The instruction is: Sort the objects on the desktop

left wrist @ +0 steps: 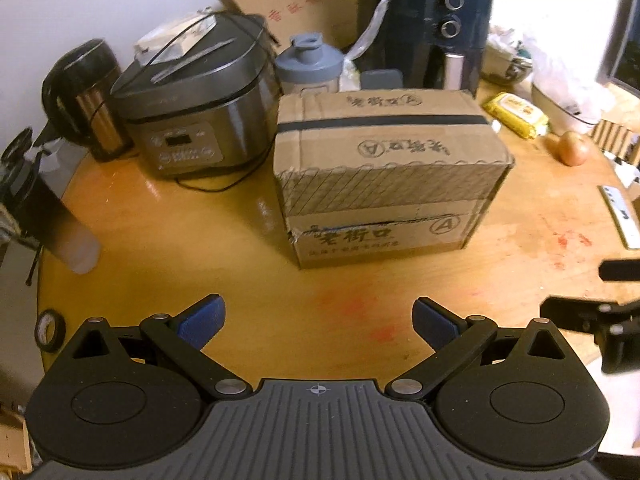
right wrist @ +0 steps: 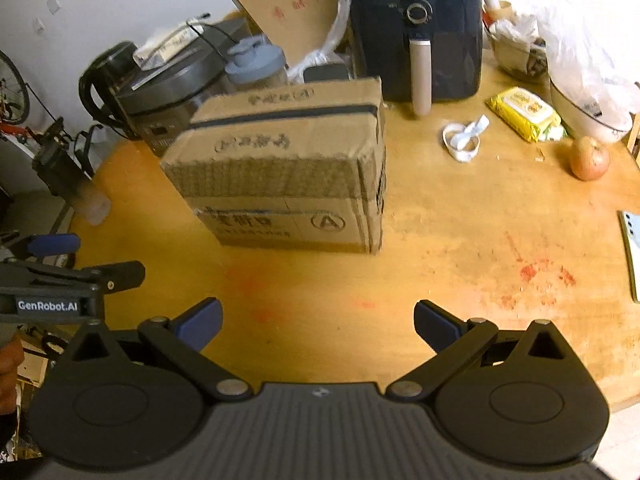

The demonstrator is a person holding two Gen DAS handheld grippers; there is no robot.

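A taped cardboard box (left wrist: 384,176) stands in the middle of the round wooden table (left wrist: 160,240); it also shows in the right wrist view (right wrist: 288,164). My left gripper (left wrist: 318,320) is open and empty, hovering over the table's near part, short of the box. My right gripper (right wrist: 318,322) is open and empty too, to the right of the left one. The left gripper appears at the left edge of the right wrist view (right wrist: 60,276). A yellow wipes pack (right wrist: 524,114), an onion (right wrist: 590,158), a white strap (right wrist: 464,138) and a phone (right wrist: 632,248) lie to the right.
At the back stand a rice cooker (left wrist: 196,108), a black kettle (left wrist: 88,96), a grey-lidded shaker bottle (left wrist: 310,64), a dark air fryer (left wrist: 428,24) and a brown envelope (left wrist: 288,0). Plastic bags and bowls (right wrist: 580,72) crowd the back right. A tape roll (left wrist: 50,330) lies at the left edge.
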